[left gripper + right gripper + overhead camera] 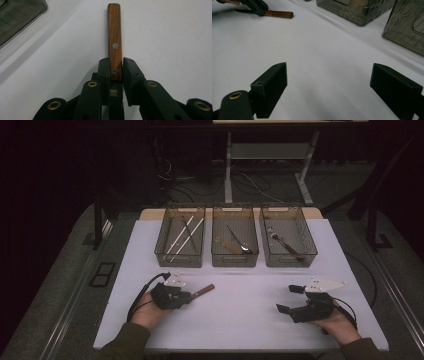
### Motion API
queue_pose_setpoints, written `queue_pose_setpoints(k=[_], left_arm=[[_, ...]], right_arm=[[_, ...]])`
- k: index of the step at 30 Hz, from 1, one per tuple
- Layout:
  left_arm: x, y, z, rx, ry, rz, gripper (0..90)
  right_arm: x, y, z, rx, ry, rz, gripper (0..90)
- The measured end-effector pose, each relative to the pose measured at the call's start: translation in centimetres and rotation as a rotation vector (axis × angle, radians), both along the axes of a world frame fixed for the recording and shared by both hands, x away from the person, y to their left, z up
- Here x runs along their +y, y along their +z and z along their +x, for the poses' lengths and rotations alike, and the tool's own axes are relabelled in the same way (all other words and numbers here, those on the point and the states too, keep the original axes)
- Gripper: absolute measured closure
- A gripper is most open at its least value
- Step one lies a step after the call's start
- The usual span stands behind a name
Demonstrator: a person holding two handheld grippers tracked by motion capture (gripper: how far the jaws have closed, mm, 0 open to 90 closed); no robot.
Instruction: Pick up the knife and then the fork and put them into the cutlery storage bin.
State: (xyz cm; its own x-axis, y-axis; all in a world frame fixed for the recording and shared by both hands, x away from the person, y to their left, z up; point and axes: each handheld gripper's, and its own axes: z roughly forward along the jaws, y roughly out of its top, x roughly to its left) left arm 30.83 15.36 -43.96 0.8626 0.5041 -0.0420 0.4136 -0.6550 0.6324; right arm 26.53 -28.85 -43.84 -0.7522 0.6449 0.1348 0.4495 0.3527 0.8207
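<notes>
A knife with a brown wooden handle lies on the white table, left of the middle. My left gripper is shut on the near end of that handle; both black pads press its sides, and the handle points away from the jaws. The blade end is hidden under the gripper. My right gripper rests at the right side of the table, held in a hand, with its jaws wide open and nothing between them. In the right gripper view the knife handle lies far off at the top left.
Three smoky clear bins stand in a row at the back of the table. The left bin holds chopsticks, the middle bin a spoon and a wooden-handled piece, the right bin a fork. Bare white tabletop lies between the two grippers.
</notes>
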Motion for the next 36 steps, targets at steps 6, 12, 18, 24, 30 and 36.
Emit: queue_pose_setpoints(k=[6,12,18,24,30,36], left_arm=[[-0.6,0.7,-0.1,0.030,-0.030,-0.015,76.6],[-1.7,1.8,-0.4,0.053,-0.089,-0.050,76.5],[-3.8,3.1,-0.9,0.030,-0.188,-0.067,76.4],[-6.6,4.1,-1.0,0.021,-0.291,-0.046,76.4],[-9.5,4.8,-1.0,0.006,-0.368,-0.015,76.4],[-12.0,5.5,-1.1,0.000,-0.443,-0.002,76.4]], right_arm=[[0.2,0.1,0.1,0.016,0.030,0.012,13.8],[1.1,0.5,0.3,0.001,0.119,-0.007,13.8],[2.8,1.7,1.1,0.007,0.226,-0.079,14.3],[4.5,3.0,1.9,0.037,0.334,-0.084,14.5],[7.0,3.3,2.7,0.070,0.410,-0.156,15.1],[8.8,3.2,2.9,0.078,0.486,-0.200,18.4]])
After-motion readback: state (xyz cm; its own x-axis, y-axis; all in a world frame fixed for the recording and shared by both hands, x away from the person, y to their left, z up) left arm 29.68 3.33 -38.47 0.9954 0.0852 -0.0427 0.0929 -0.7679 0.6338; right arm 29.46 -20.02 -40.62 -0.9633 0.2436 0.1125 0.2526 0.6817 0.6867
